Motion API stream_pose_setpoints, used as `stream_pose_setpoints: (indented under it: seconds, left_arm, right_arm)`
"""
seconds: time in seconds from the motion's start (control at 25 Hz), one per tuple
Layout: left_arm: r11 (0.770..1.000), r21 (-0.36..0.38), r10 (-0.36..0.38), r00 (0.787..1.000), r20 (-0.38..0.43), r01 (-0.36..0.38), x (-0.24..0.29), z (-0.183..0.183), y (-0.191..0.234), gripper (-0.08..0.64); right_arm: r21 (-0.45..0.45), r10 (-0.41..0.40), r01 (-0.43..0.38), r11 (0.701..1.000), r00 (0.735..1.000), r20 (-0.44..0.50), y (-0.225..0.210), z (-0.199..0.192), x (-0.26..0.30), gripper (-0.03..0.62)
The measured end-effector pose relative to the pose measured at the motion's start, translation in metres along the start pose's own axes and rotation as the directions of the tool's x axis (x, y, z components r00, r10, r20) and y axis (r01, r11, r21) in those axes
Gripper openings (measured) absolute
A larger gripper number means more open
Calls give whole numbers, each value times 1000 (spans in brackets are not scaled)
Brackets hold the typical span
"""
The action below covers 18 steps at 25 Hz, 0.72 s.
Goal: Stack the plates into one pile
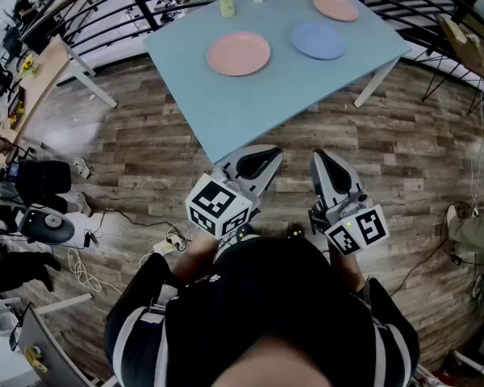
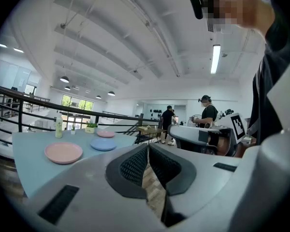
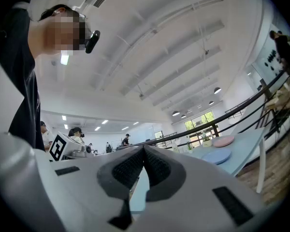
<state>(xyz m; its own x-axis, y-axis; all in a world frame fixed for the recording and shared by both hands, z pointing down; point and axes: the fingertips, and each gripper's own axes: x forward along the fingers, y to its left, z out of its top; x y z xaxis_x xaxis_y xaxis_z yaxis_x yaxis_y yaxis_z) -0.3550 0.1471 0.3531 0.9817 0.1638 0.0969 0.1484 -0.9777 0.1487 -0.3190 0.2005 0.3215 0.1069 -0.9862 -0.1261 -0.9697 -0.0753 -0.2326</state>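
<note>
Head view downward, gripper views toward table (image 1: 250, 107)

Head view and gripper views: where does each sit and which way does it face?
Head view: head-mounted, steeply down at left gripper, right gripper, torso; table ahead.
Left gripper view: behind its shut jaws, tilted upward; pink plate, blue plate left, right gripper alongside.
Right gripper view: behind its shut jaws, tilted upward; left gripper alongside.
Shared: all show the blue plate.

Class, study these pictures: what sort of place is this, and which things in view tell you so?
Probably an open-plan lab or workshop hall, not a home: a black railing edges the wood floor, a workbench and loose cables lie at left, and other people work under strip lights.
</note>
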Motion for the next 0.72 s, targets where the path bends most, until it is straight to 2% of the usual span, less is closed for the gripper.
stream_pose_setpoints:
  seconds: [0.72]
  left_arm:
    - [1000,-3,-12,1000,-21,12,12,-1,-6,21]
  right_arm:
    - [-20,-25,25,999,1000,-2,-14,-1,-8,0]
